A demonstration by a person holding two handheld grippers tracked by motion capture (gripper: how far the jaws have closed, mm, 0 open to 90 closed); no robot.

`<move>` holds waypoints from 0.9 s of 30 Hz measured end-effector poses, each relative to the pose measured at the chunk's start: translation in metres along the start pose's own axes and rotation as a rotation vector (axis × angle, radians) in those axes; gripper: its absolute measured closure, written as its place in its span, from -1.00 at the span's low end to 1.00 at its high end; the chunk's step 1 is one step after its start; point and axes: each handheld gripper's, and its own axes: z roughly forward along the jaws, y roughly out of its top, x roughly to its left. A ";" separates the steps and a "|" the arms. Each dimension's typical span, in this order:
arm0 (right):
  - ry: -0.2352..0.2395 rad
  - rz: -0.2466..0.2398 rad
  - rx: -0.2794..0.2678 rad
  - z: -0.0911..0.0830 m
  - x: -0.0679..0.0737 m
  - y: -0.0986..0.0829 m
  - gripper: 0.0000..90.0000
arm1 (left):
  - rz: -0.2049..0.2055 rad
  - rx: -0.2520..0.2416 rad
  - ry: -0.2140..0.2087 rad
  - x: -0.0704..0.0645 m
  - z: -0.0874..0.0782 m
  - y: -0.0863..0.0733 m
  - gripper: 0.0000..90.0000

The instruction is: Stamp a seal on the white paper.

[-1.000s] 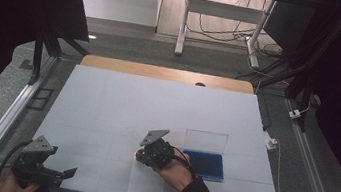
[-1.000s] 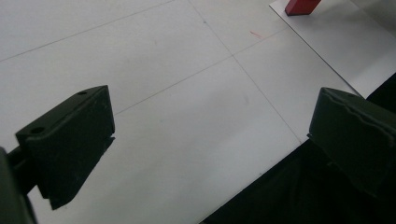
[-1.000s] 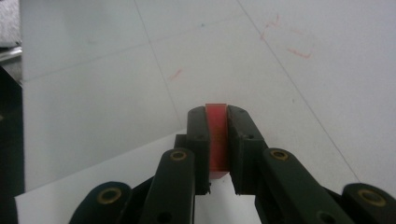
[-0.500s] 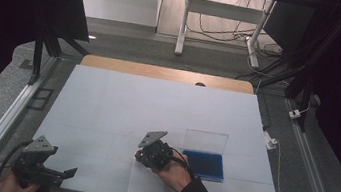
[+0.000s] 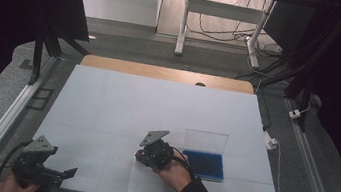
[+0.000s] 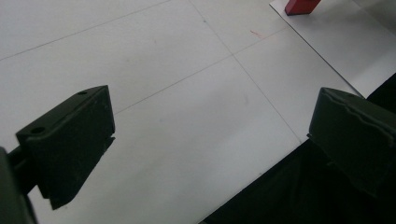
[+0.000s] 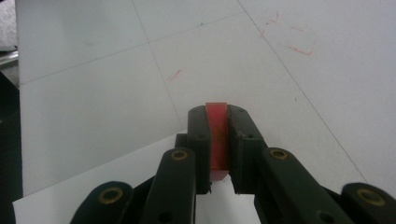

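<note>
Gripping a thin red block (image 7: 217, 140) edge-on between its two black jaws, the right gripper (image 5: 142, 156) sits low over the near-centre of the white table sheet (image 5: 157, 104), its grey three-cornered plate (image 5: 154, 137) tilted up toward the far side; the block stands upright in the clamp, its top edge level with the jaw tips. Item beside it, to the right and just apart — a blue tray (image 5: 203, 165) with a clear upright lid (image 5: 205, 141), near the sheet's front-right quarter. Left gripper (image 5: 69, 171): held at the front-left corner of the sheet, jaws spread wide with nothing between them, pointing rightward along the near edge. In the left gripper view the sheet's front edge runs diagonally under the right-hand jaw, dark floor below it, and the red block (image 6: 301, 5) shows far off at the top. Open room — the whole far half of the sheet up to the wooden strip (image 5: 166, 73) at its back edge, and the broad middle-left area between the two grippers. Faint red pen marks (image 7: 285, 32) lie on the sheet ahead of the right gripper.
</note>
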 end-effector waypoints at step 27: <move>0.018 0.015 -0.033 -0.001 -0.003 -0.004 0.80 | 0.004 -0.007 -0.002 0.001 -0.001 0.000 -0.98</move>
